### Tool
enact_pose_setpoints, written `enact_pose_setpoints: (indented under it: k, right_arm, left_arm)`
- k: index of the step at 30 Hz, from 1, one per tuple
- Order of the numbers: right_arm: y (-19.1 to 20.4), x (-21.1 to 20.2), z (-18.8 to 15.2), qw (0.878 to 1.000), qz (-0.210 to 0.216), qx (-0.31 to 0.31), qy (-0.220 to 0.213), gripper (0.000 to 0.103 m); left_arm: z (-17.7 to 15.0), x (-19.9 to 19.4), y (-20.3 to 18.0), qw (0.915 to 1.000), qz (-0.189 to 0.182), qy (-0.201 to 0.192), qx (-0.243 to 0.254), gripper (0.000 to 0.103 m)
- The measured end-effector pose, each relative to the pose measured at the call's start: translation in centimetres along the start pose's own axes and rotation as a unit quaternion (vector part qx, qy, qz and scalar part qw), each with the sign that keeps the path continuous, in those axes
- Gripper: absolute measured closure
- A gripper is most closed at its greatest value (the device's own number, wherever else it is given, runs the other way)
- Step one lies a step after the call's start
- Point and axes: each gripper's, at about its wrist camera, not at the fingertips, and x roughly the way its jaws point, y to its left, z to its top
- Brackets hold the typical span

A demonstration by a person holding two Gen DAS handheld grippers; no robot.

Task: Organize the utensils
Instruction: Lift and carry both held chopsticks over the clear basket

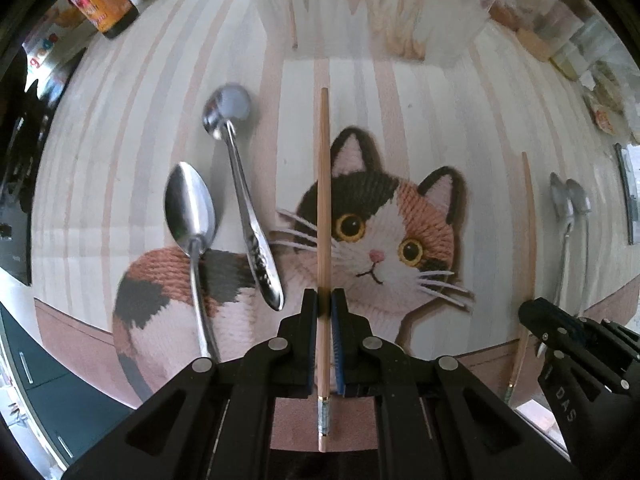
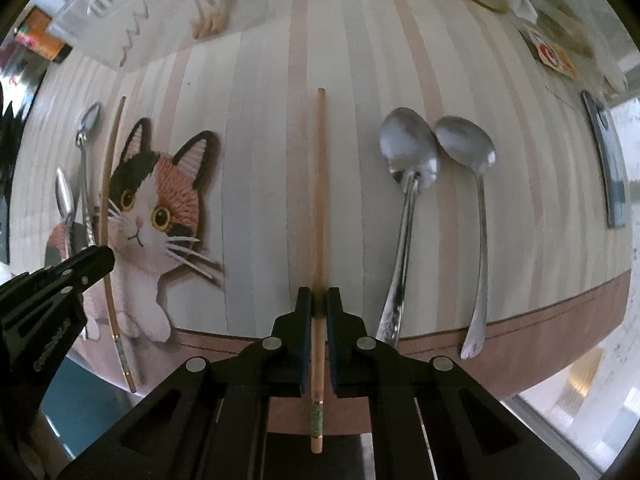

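My left gripper (image 1: pixel 324 294) is shut on a wooden chopstick (image 1: pixel 323 184) that points away over the cat picture on the striped placemat (image 1: pixel 420 112). Two metal spoons (image 1: pixel 191 216) (image 1: pixel 236 160) lie to its left. My right gripper (image 2: pixel 319 294) is shut on a second wooden chopstick (image 2: pixel 319 184) over the striped part of the mat. Two more spoons (image 2: pixel 408 168) (image 2: pixel 476 184) lie side by side to its right. Each gripper shows in the other's view, the right one (image 1: pixel 532 312) at lower right and the left one (image 2: pixel 100 258) at lower left.
A clear plastic container (image 1: pixel 372 4) stands at the mat's far edge. An orange-labelled bottle (image 1: pixel 104 0) stands at the far left. Jars and packets (image 1: pixel 568 40) crowd the far right. A dark flat bar (image 2: pixel 608 160) lies right of the mat. The table edge runs close below the grippers.
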Motion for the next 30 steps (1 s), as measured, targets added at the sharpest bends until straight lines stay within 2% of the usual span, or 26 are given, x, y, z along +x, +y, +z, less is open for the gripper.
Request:
enact_pose_setpoints:
  k: [8,15,23,30]
  right_arm:
    - [-0.3,-4.3,0.1,0.999,0.028,0.008,-0.038,0.096]
    - [0.1,-9.7,1.7,0.994,0.056,0.006,-0.089,0.096]
    - [1.1,-14.9,6.3,0.985,0.082,0.002,-0.149,0.096]
    - [1.8,-18.6,13.7,0.975,0.121,0.004,-0.185,0.096]
  left_arm:
    - [0.3,-5.8,0.6,0.9979,0.003,-0.064,0.01,0.099]
    - [1.9,-11.9,1.4,0.9914,-0.01,-0.13,0.01,0.099]
    - [6.1,-16.9,2.0,0.9833,-0.041,-0.177,-0.001,0.099]
    - [12.4,-19.3,3.2,0.9792,-0.085,-0.181,-0.034,0.099]
